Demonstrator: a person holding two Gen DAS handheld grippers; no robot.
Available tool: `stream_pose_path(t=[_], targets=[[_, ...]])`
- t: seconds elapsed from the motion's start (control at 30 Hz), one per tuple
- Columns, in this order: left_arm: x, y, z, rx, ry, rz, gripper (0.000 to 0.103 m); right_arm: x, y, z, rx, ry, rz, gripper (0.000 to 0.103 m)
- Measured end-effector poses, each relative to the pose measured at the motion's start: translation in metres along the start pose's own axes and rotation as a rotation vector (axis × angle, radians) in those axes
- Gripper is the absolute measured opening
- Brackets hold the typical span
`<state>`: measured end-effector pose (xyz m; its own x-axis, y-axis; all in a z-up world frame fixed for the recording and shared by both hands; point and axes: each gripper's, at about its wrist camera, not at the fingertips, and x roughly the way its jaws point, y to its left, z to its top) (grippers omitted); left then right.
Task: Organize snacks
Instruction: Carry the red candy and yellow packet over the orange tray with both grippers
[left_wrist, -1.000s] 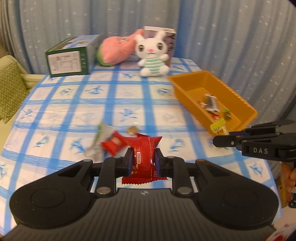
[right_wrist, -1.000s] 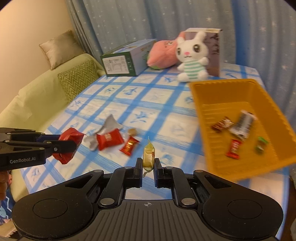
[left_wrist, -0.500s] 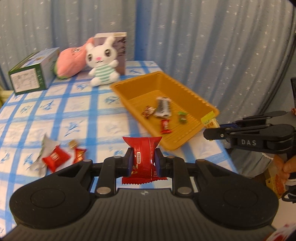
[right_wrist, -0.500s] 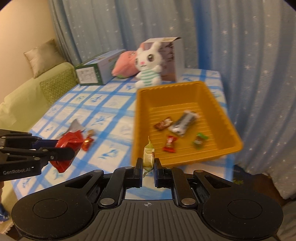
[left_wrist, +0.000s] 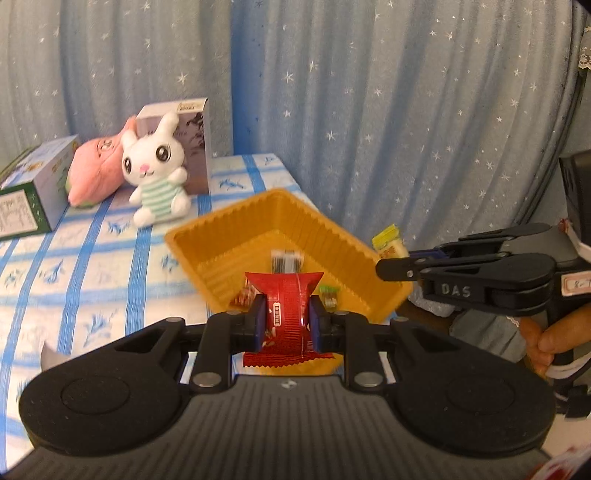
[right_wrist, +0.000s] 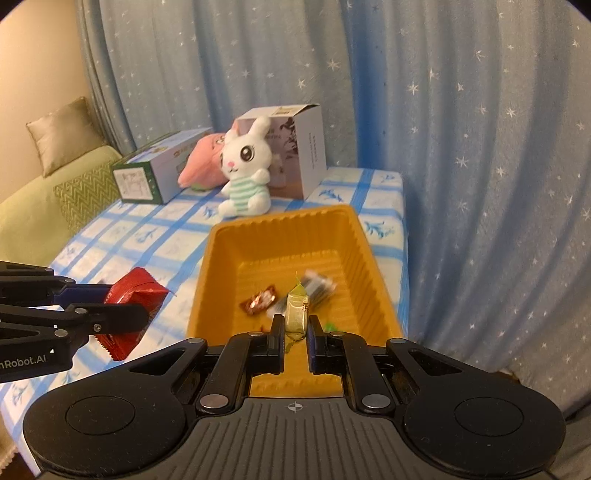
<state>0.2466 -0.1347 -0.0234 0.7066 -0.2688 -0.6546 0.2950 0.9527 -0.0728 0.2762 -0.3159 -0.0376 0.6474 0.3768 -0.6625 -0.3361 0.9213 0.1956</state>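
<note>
Star-printed blue curtains hang behind a surface (right_wrist: 155, 229) covered in a blue-checked cloth, with a white plush rabbit (right_wrist: 245, 175), a pink plush (left_wrist: 98, 171) and two boxes at the far end. An orange tray (right_wrist: 221, 280) sits near the right edge of that surface and already holds a few wrapped sweets. The left claw (left_wrist: 286, 319) is closed on a red snack packet (left_wrist: 288, 314), gripped across its middle, and seen from the right wrist it hangs just outside the tray's left wall. The right claw (right_wrist: 295, 326) is pinched nearly shut on a small yellow-green sweet (right_wrist: 295, 310), held over the tray's near end. The main risk, I judge, lies with the red packet: let go where it is now, it could fall on the cloth or catch the rim and slide off. The glossy wrapper may also slip or twist in the grip. The tray stands close to the edge, so a knock from either claw might push it off. With both claws close together, they could bump each other over the tray.
</note>
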Motion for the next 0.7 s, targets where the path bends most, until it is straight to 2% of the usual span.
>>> stream_pose_path(t=[0.33, 0.7], targets=[[0.051, 0.012, 0.049, 0.031, -0.006, 0.038, 0.022, 0.040, -0.017, 0.042, -0.013, -0.039, 0.027, 0.012], [0.108, 0.025, 0.074, 0.062, 0.041, 0.050, 0.022, 0.096, -0.031, 0.064, -0.026, -0.002, 0.030, 0.012]])
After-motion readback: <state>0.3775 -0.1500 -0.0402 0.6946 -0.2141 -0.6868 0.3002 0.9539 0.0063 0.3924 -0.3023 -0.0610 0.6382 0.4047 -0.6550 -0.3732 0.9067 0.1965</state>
